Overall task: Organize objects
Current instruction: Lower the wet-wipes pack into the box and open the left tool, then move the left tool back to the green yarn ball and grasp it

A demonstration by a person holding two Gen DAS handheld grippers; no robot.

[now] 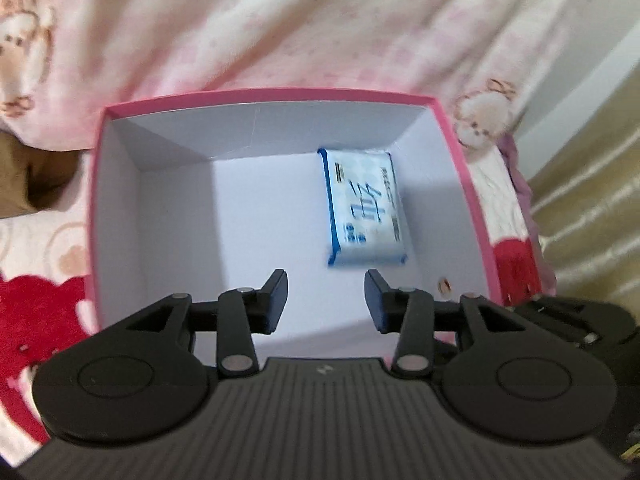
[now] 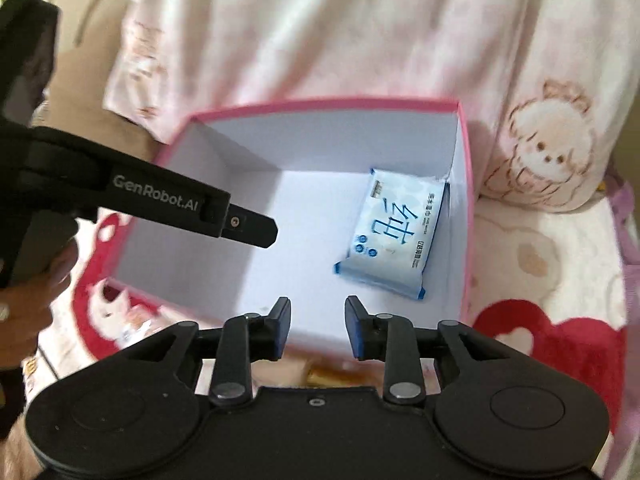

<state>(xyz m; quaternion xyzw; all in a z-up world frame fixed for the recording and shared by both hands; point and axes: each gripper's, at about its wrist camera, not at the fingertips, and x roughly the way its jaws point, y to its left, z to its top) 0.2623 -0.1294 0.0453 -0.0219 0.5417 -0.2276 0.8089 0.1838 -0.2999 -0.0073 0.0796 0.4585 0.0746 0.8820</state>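
Over the pink box (image 1: 272,95), both the left gripper (image 1: 326,300) and right gripper (image 2: 318,326) hang empty, fingers apart. Best next: fetch another thing and set it beside the tissue pack (image 2: 394,228).

The black two-finger left gripper (image 1: 326,300) and black two-finger right gripper (image 2: 318,326) both hang with jaws apart, holding nothing, pointing downward

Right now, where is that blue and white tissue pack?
The tissue pack lies flat inside the pink box, on its floor near the far right corner.
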